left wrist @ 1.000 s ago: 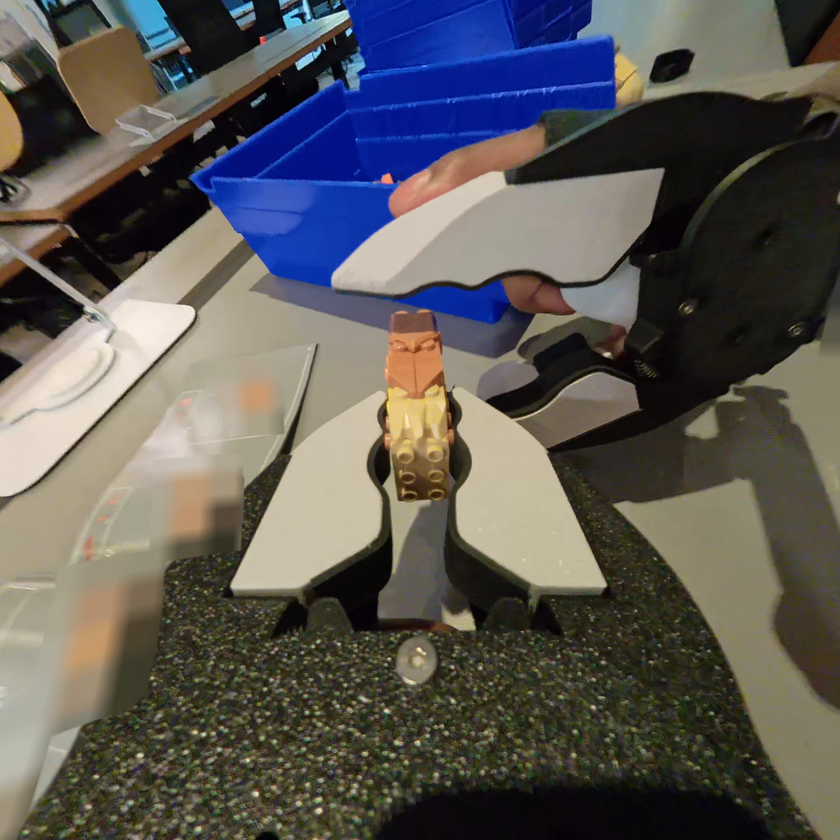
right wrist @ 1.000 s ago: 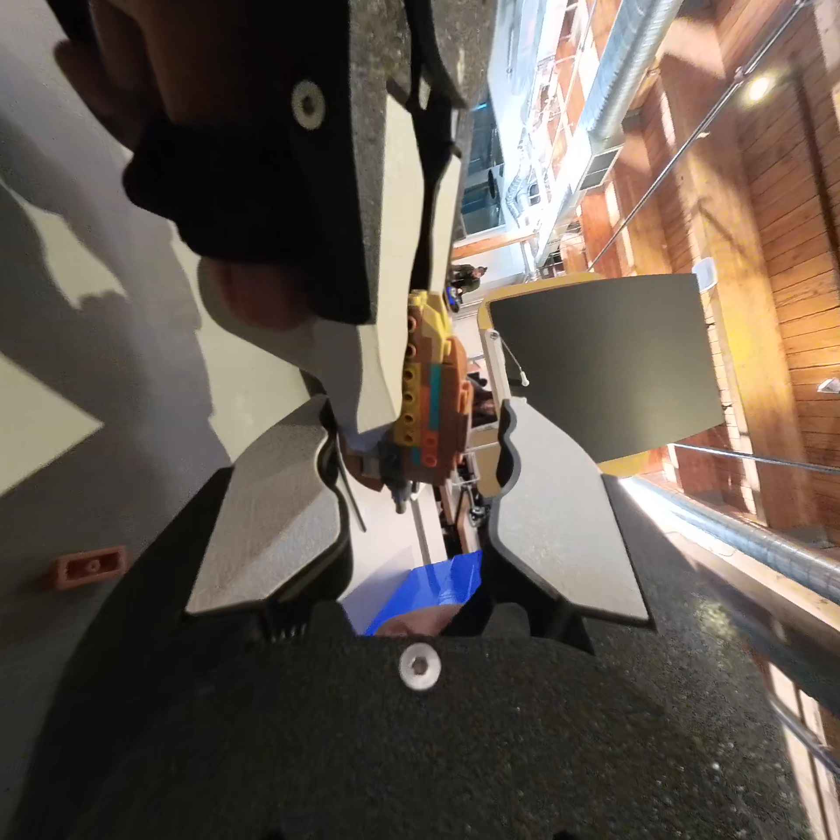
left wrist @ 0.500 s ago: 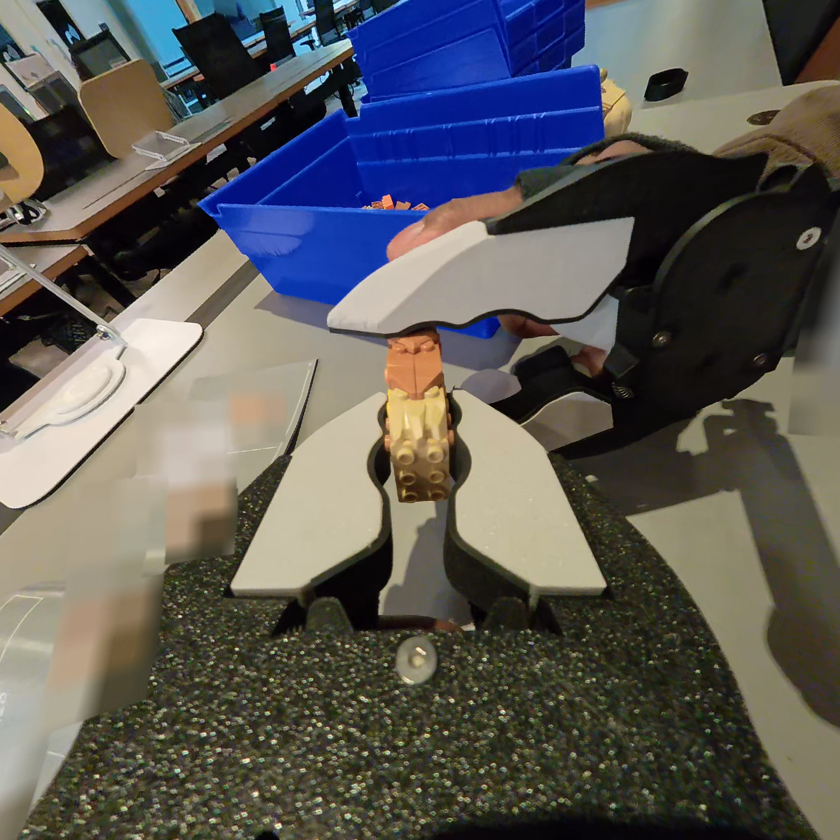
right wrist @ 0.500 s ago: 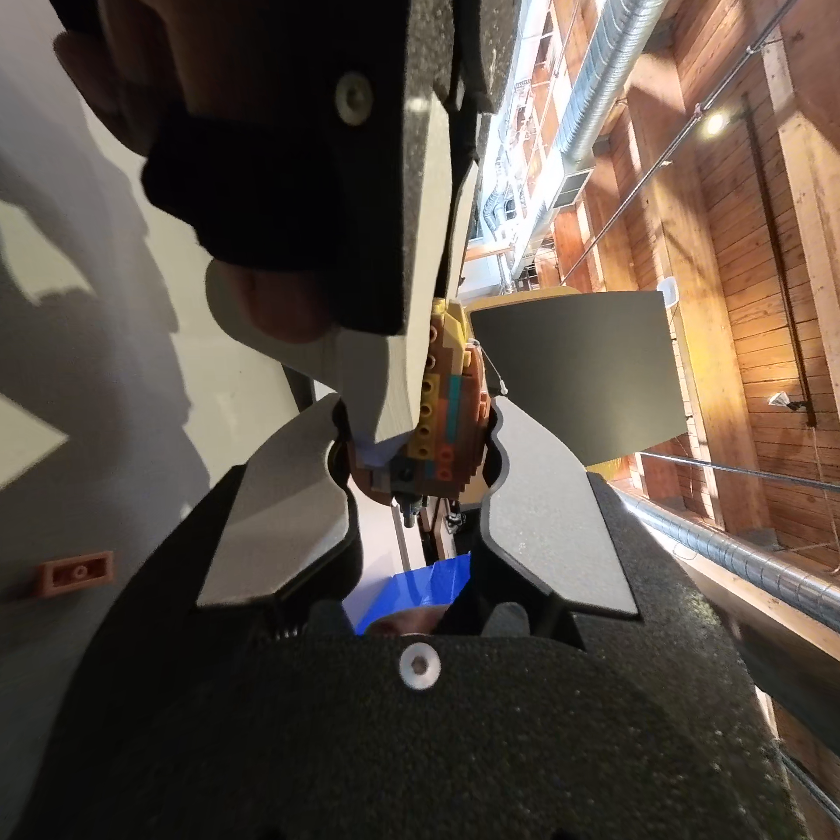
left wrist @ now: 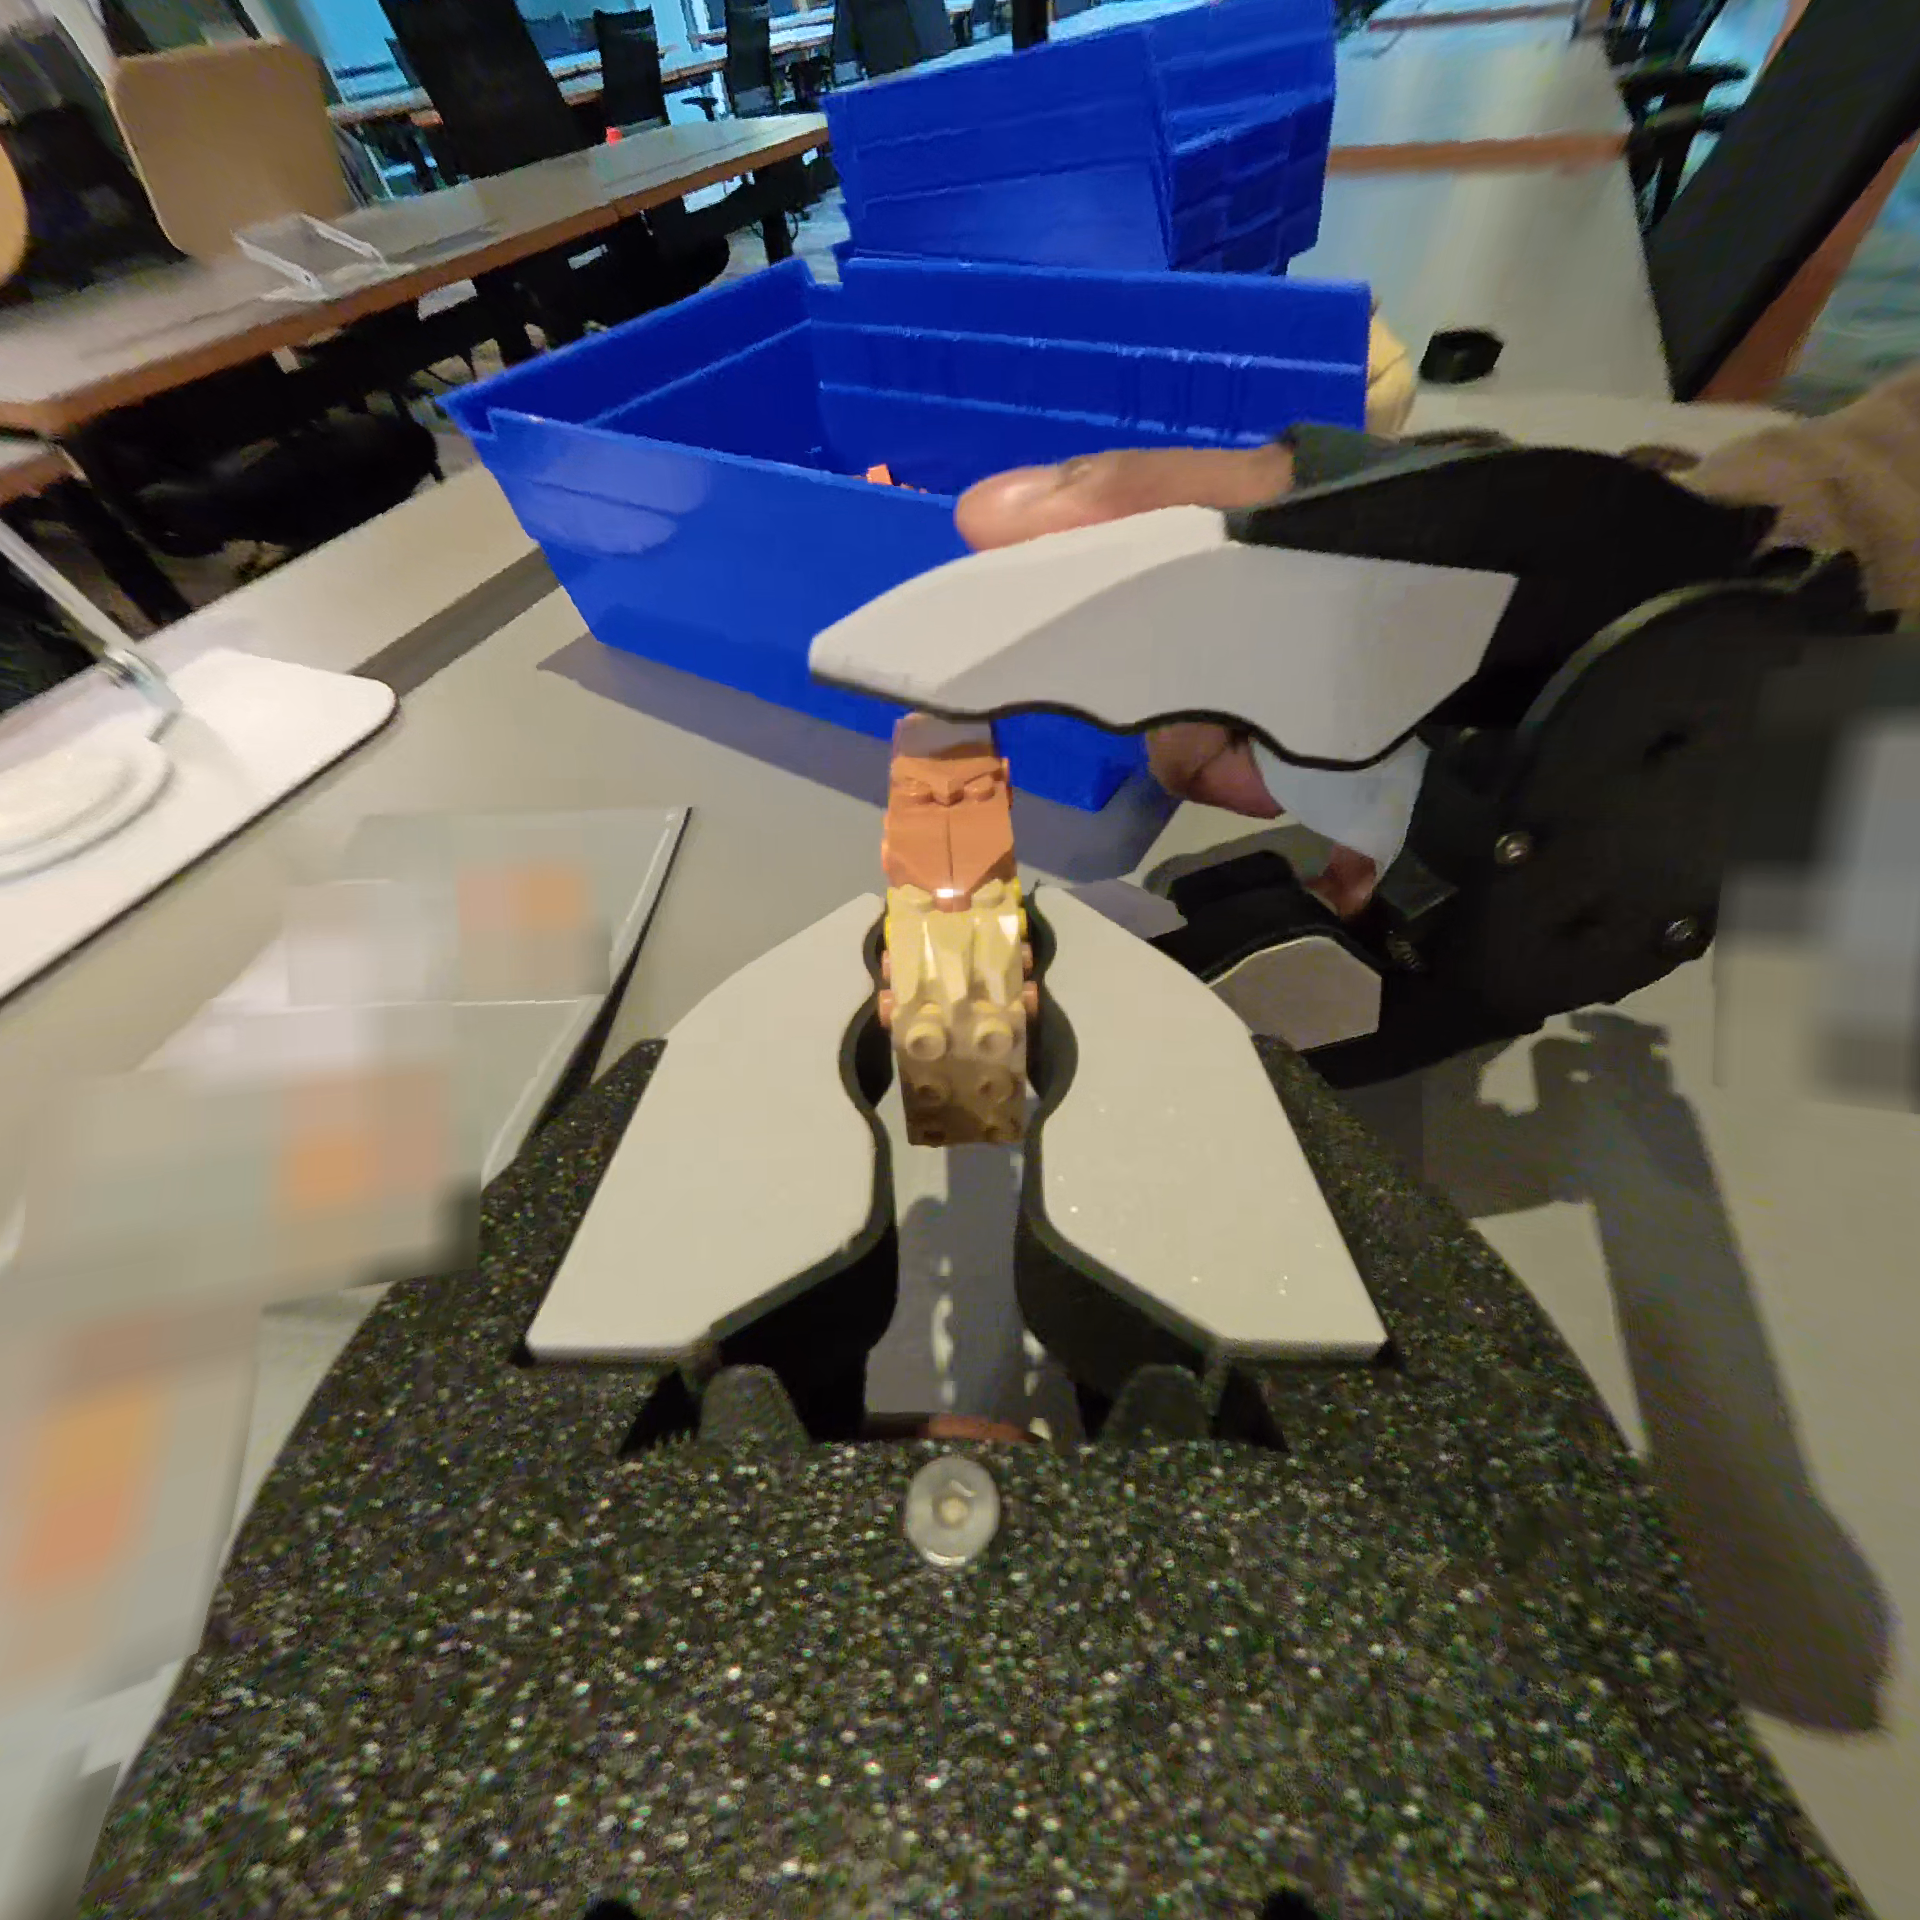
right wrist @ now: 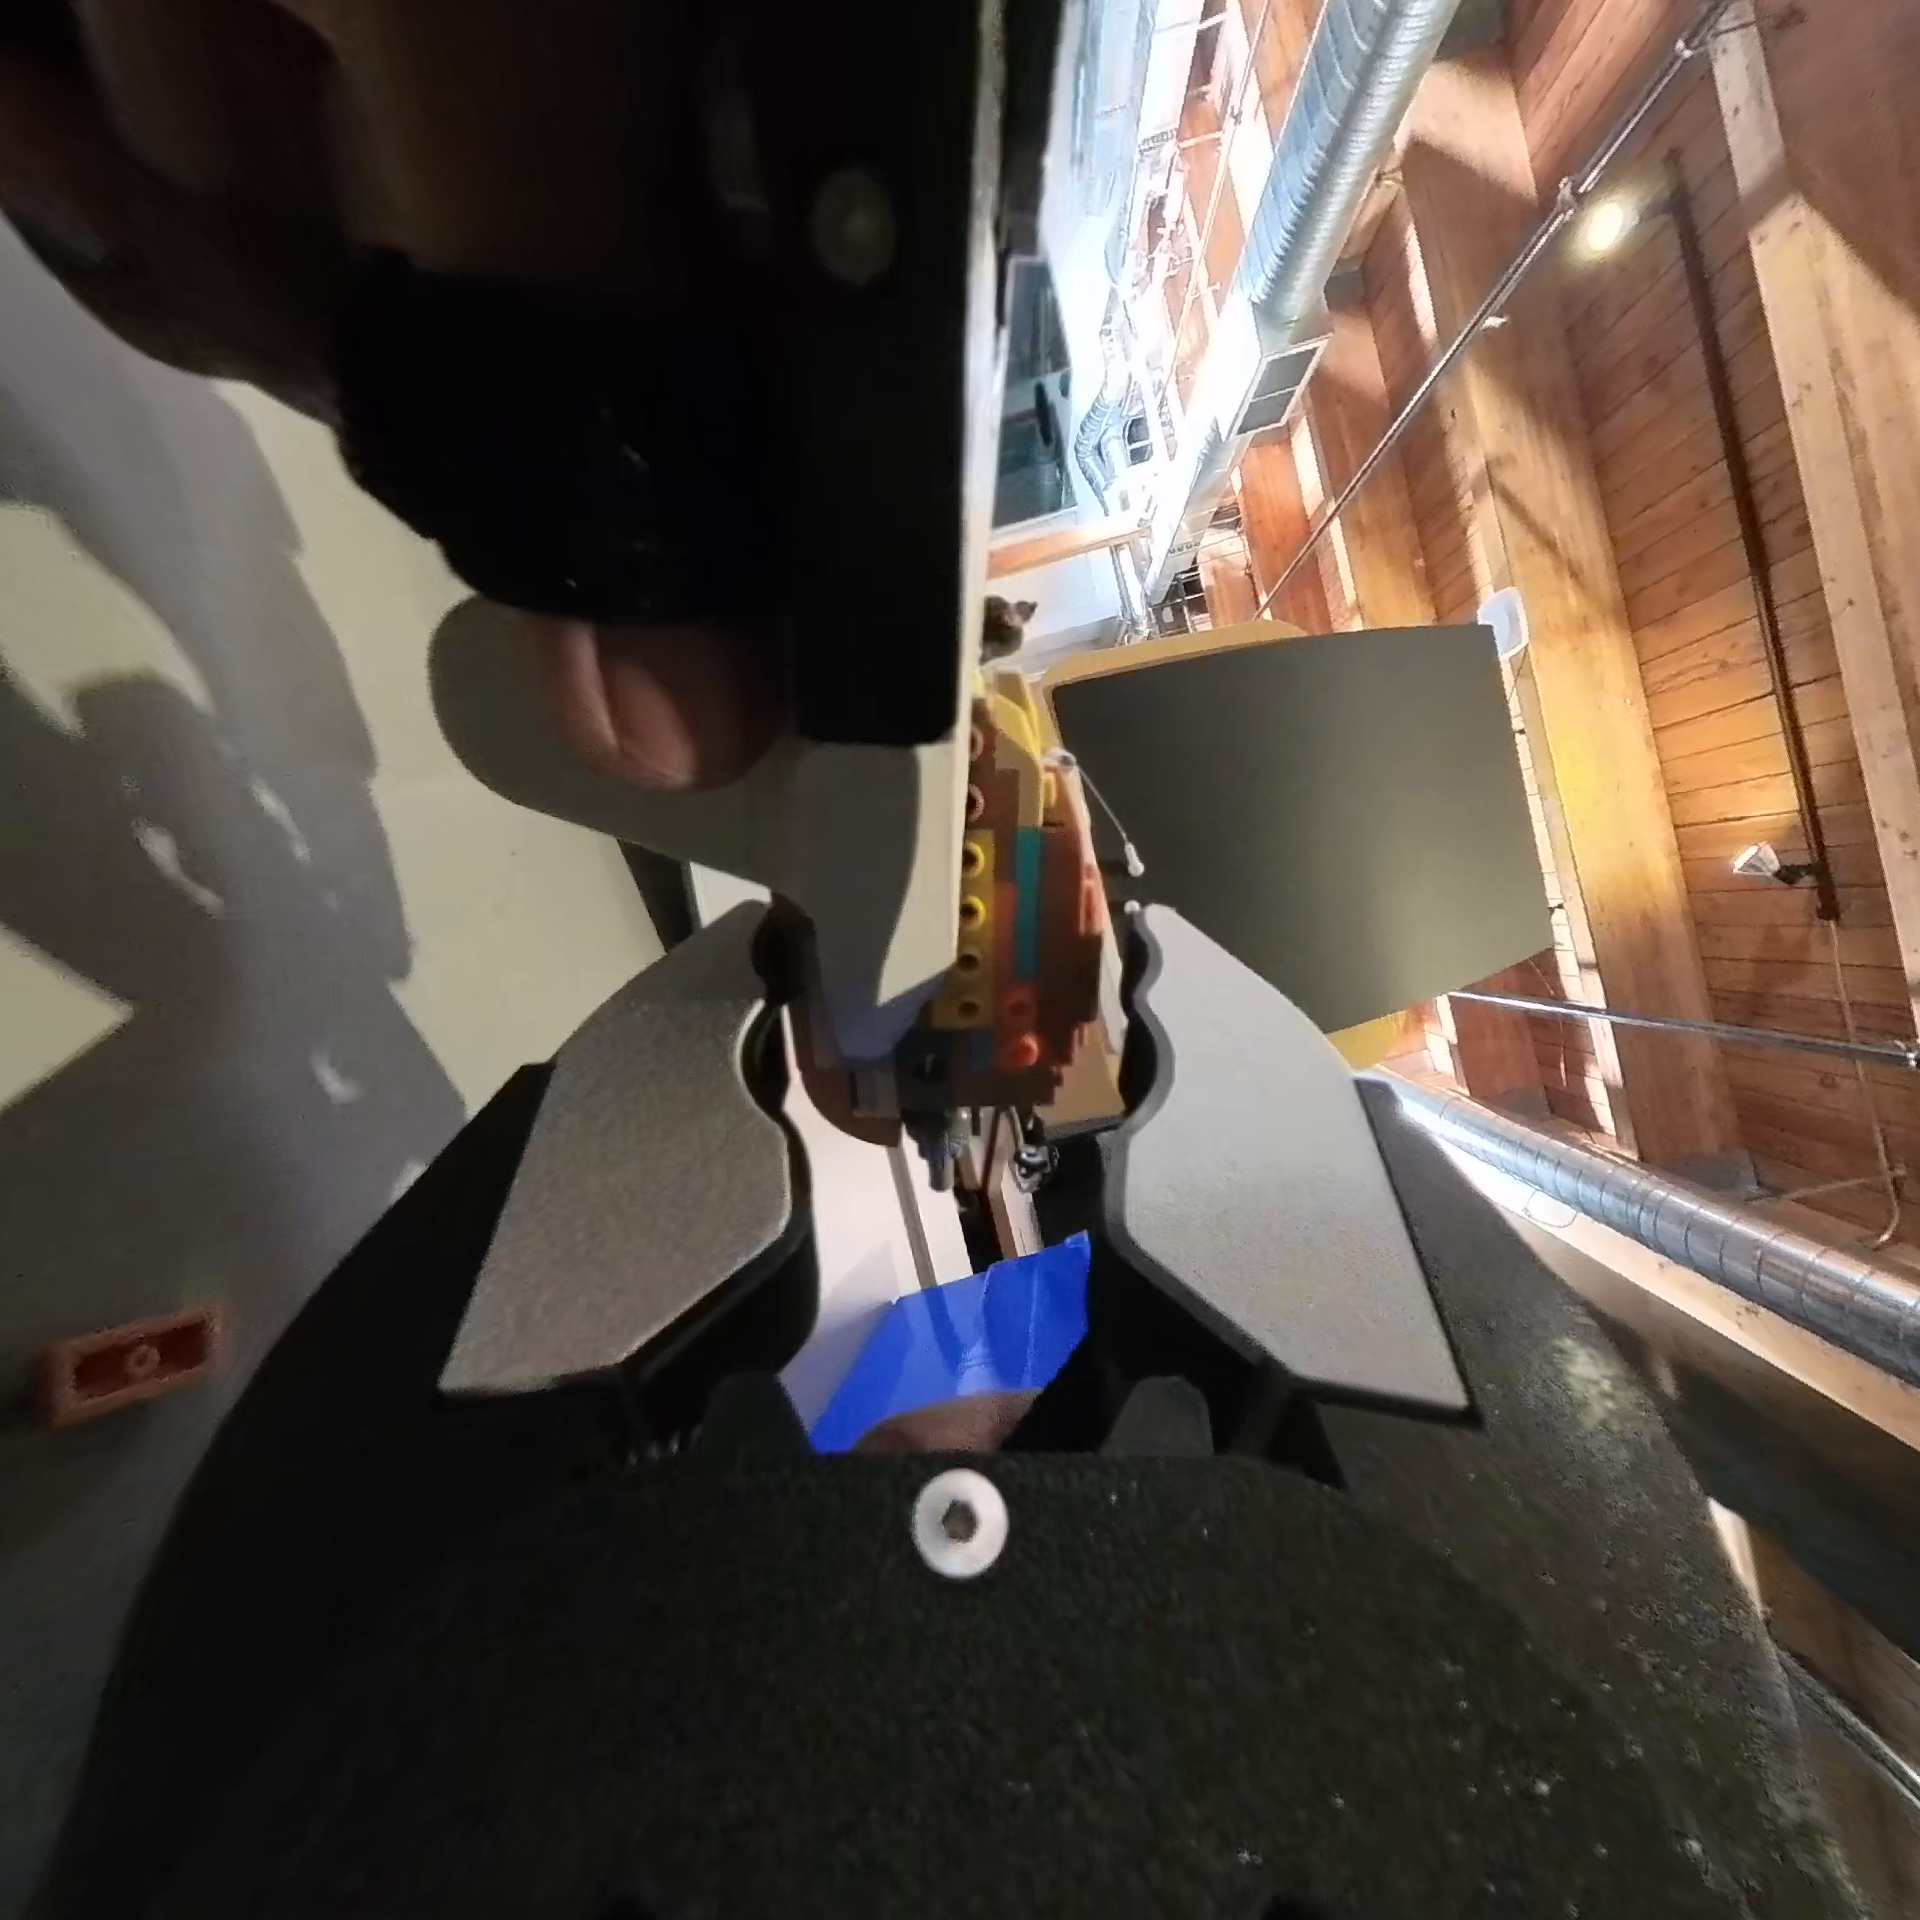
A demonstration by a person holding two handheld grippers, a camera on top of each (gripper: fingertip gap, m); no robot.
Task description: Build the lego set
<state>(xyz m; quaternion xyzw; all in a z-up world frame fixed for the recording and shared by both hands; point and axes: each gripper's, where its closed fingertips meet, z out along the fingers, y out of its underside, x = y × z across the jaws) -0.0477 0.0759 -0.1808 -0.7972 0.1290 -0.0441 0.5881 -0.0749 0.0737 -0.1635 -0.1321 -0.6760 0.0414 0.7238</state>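
Observation:
My left gripper (left wrist: pixel 956 935) is shut on a small lego model (left wrist: pixel 951 997) of tan, brown and orange bricks and holds it upright above the grey table (left wrist: pixel 1558 1299). My right gripper (right wrist: pixel 951 935) is open, with its jaws on either side of the same model (right wrist: pixel 1023 935). In the left wrist view its upper finger (left wrist: pixel 1143 623) lies against the model's brown top, and its lower finger (left wrist: pixel 1278 966) is well apart, near the table. In the right wrist view the left gripper's finger (right wrist: pixel 883 883) covers one side of the model.
A blue bin (left wrist: pixel 727 551) holding loose bricks stands just behind the grippers, with more blue bins stacked behind it. A booklet (left wrist: pixel 468 935) and a white stand base (left wrist: pixel 208 717) lie to the left. A loose brown brick (right wrist: pixel 130 1361) lies on the table. Only a small space, under 4 cm, lies between the two pairs of fingers.
My right gripper has moved in on the model, and its upper finger has come down onto the model's top. My left gripper still holds the model in the same place.

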